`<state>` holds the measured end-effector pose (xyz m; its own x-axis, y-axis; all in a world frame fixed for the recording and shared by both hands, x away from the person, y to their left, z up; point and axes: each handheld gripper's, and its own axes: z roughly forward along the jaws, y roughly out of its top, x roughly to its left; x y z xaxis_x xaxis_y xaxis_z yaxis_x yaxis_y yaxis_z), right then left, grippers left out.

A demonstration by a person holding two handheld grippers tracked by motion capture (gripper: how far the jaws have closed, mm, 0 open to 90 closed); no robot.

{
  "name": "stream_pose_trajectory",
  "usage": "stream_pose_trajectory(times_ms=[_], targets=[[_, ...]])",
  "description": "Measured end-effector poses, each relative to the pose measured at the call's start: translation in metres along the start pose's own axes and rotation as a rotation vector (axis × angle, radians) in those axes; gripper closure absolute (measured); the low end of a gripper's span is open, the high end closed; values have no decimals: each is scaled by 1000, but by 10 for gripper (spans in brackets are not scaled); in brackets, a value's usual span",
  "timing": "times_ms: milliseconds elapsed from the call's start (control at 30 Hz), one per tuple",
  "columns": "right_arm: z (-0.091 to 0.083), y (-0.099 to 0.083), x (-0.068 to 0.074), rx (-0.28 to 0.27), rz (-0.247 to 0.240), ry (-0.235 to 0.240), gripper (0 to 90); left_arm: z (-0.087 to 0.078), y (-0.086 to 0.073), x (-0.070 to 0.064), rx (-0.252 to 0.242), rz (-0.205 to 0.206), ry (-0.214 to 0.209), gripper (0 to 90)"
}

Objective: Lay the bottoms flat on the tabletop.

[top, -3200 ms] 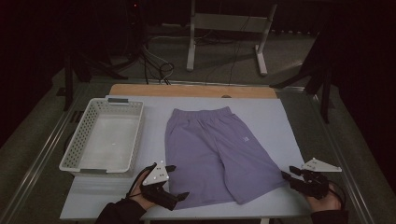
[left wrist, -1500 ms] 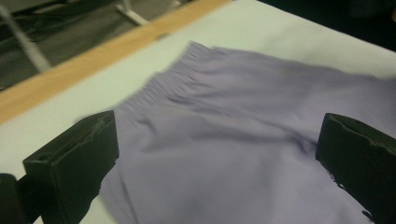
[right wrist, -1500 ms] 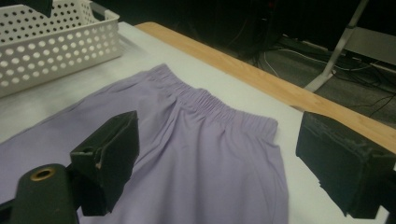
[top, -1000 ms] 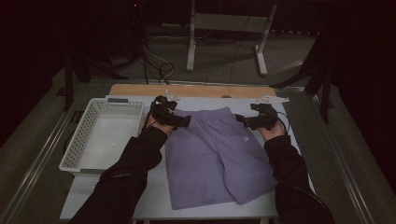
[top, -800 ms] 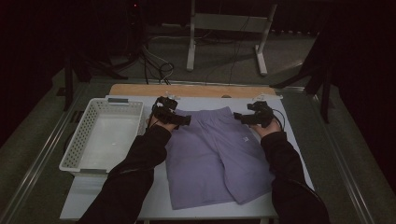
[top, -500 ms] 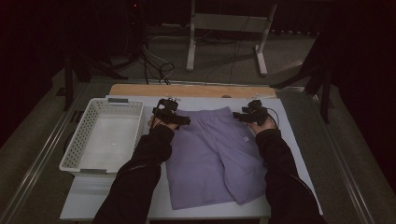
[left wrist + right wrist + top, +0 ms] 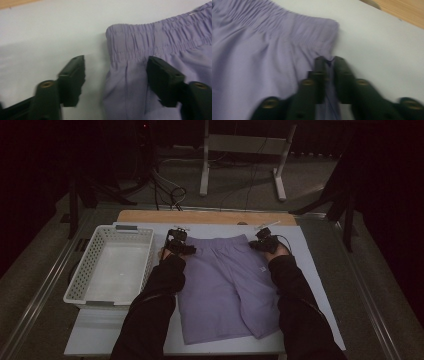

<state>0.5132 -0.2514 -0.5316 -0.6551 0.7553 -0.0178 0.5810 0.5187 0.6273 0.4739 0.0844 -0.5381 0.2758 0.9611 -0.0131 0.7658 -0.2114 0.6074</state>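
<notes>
A pair of lilac shorts [image 7: 225, 285] lies flat on the white table, waistband at the far side. My left gripper [image 7: 181, 246] is at the waistband's left corner; in the left gripper view [image 7: 115, 75] its jaws stand open, straddling the side edge of the shorts [image 7: 155, 75] just below the elastic. My right gripper [image 7: 261, 245] is at the waistband's right corner. In the right gripper view [image 7: 329, 65] its jaws are shut on the side edge of the shorts [image 7: 262, 62], pinching a fold of cloth.
A white plastic basket [image 7: 95, 292] stands empty at the table's left. A wooden strip [image 7: 205, 217] runs along the far edge. Beyond the table are a metal stand [image 7: 242, 150] and cables on the floor.
Both hands moved from the table's near edge up to the waistband corners. Over the last second the right gripper moved in to the right corner and the left settled at the left one.
</notes>
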Motion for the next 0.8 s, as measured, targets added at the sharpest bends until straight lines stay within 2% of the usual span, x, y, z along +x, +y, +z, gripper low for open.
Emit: stream_pose_trajectory(times_ms=[100, 133, 167, 200, 233, 267, 300, 400, 500, 567, 600, 700, 733, 767, 800], targets=[[-1, 3, 1, 15, -3, -9, 898, 2, 0, 1, -5, 1, -12, 398], [-2, 3, 0, 11, -3, -41, 900, 2, 1, 3, -6, -11, -24, 419], [-2, 3, 0, 11, -3, -41, 900, 2, 1, 3, -6, -11, -24, 452], [-4, 3, -1, 2, 9, -52, 900, 3, 1, 2, -18, 7, -47, 519], [-4, 3, -1, 2, 9, -52, 900, 3, 1, 2, -18, 7, -47, 547], [-6, 2, -2, -3, 18, -50, 900, 3, 1, 3, -22, 21, -68, 578], [-6, 2, -2, -3, 18, -50, 900, 3, 1, 3, -22, 21, -68, 668], [-9, 3, -1, -13, 23, -62, 900, 3, 2, 2, -27, 50, -98, 829], [-9, 3, -2, -9, 26, -63, 900, 3, 4, 1, -26, 59, -107, 863], [-10, 4, -2, -18, 31, -70, 900, 1, 7, 1, -43, 66, -107, 867], [-13, 4, -4, -21, 35, -95, 900, 0, 10, -3, -72, 78, -106, 867], [-14, 4, -6, -28, 41, -96, 900, 0, 14, -4, -95, 83, -111, 867], [-16, 4, -8, -28, 37, -118, 900, 0, 19, -7, -123, 94, -123, 867], [-23, 3, -13, -49, 63, -162, 900, 0, 24, -13, -158, 112, -133, 866], [-23, 3, -13, -49, 63, -162, 900, 0, 24, -13, -158, 112, -133, 866]])
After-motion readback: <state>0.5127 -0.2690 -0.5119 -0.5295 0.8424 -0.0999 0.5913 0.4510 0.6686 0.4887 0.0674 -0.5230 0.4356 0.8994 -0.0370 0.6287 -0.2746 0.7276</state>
